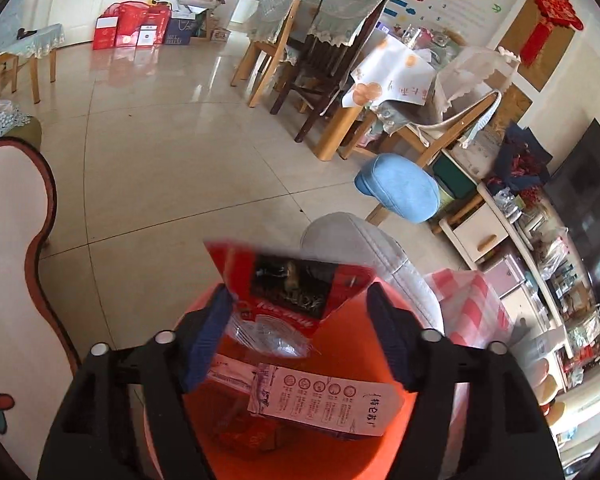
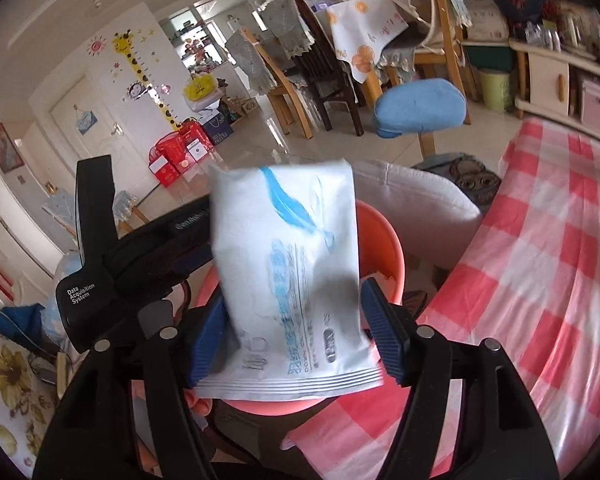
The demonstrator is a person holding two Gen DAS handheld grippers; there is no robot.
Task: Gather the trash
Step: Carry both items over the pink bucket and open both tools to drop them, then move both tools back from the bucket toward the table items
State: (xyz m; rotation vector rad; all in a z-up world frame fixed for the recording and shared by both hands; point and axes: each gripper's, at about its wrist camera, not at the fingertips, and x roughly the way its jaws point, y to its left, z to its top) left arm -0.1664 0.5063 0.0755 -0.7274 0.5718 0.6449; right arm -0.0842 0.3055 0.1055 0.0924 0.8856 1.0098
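Note:
An orange bin (image 1: 348, 344) stands right under my left gripper (image 1: 298, 290). A red snack bag (image 1: 296, 280), blurred, hangs loose between the open fingers above the bin's mouth. Inside lie a printed pink-white wrapper (image 1: 324, 400) and clear plastic (image 1: 276, 336). In the right wrist view my right gripper (image 2: 294, 290) is over the same bin (image 2: 380, 236). A white packet with blue print (image 2: 292, 272) stands tilted and blurred between its spread fingers, leaning on the left pad (image 2: 206, 340), not pinched. The left device's black housing (image 2: 96, 272) sits close on the left.
A table with a pink-checked cloth (image 2: 540, 280) borders the bin on the right. A white cushioned seat (image 1: 380, 256) and a blue stool (image 1: 400, 188) stand just beyond it. Dining chairs (image 1: 296, 60), a low cabinet (image 1: 484, 236) and open tiled floor (image 1: 160, 160) lie farther off.

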